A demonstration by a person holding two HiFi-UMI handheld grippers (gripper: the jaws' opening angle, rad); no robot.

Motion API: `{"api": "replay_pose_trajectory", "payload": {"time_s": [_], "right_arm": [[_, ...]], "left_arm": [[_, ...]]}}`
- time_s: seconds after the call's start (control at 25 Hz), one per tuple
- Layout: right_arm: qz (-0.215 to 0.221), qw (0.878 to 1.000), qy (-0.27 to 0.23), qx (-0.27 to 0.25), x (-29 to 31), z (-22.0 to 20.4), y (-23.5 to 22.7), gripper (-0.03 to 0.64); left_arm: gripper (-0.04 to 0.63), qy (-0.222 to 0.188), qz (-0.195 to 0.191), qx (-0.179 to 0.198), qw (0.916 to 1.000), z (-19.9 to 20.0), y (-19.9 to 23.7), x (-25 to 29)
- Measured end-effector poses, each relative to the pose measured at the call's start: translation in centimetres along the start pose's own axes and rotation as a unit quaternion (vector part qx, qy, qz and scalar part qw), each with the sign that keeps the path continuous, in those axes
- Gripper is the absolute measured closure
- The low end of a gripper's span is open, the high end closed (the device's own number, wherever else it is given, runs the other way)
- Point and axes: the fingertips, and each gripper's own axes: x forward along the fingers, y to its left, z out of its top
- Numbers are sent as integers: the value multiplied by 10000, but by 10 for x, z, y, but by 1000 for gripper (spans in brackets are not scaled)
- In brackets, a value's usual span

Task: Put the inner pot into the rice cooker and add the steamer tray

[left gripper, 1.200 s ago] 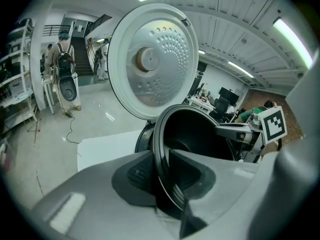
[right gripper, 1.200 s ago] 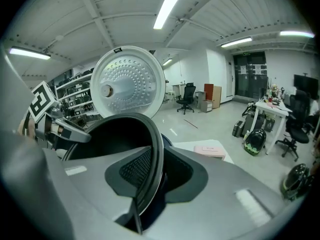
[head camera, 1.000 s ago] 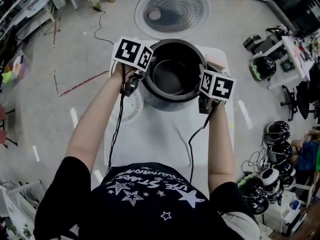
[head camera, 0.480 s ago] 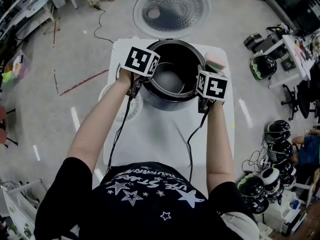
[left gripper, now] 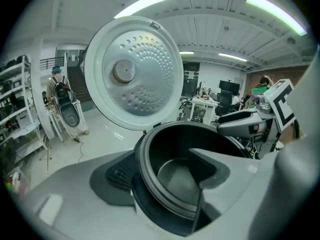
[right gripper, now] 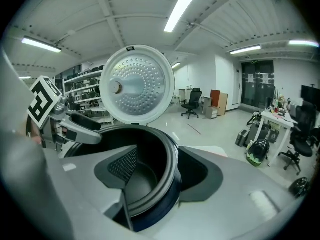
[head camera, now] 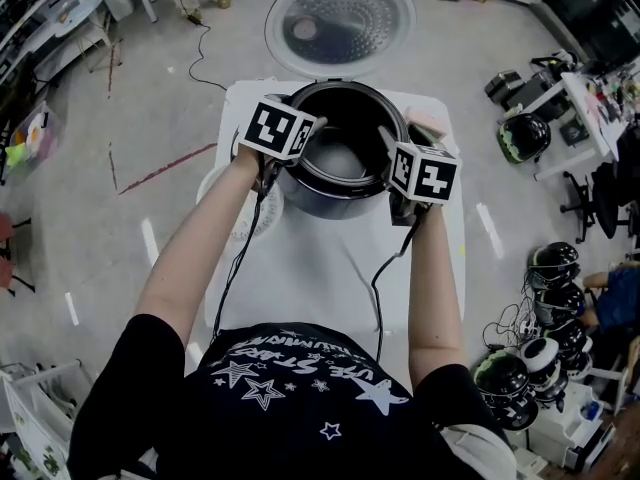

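The dark inner pot (head camera: 345, 158) is in the mouth of the dark blue rice cooker (head camera: 330, 206), whose round perforated lid (head camera: 340, 18) stands open behind it. My left gripper (head camera: 290, 163) is shut on the pot's left rim (left gripper: 150, 149), with one jaw inside and one outside. My right gripper (head camera: 392, 168) is shut on the right rim (right gripper: 170, 159) in the same way. Whether the pot rests fully in the rice cooker (right gripper: 167, 201) I cannot tell. The white perforated steamer tray (head camera: 262, 218) lies on the table's left edge, partly under my left arm.
The cooker stands at the far end of a narrow white table (head camera: 330, 278). A pink pad (head camera: 430, 120) lies beside the cooker at the right. Gripper cables hang toward me. Helmets (head camera: 520, 136) and office clutter sit on the floor to the right.
Both grippers have carried the pot slightly forward and down into the cooker. The left gripper has moved rightward.
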Motion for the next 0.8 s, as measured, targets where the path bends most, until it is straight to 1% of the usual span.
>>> {"api": "replay_pose_trajectory", "payload": {"time_s": [0.2,0.56,0.68,0.8], "right_arm": [[259,9992,-296,14,-24,9,12,333],[877,9950,-459,-110,-71,1,49,334],[1162,9920,-448,-214,-85,-8,65,336],[1466,9878,-405,-321,-99,-24,82,339]], "left_arm": [[261,-182,105,-128,9997,-2,-1,-23],[261,-343,540,-476,9968,-34,-13,-81],[261,-376,749,-659,9943,-52,-18,-104],[261,-374,932,-932,9906,-84,-27,-127]]}}
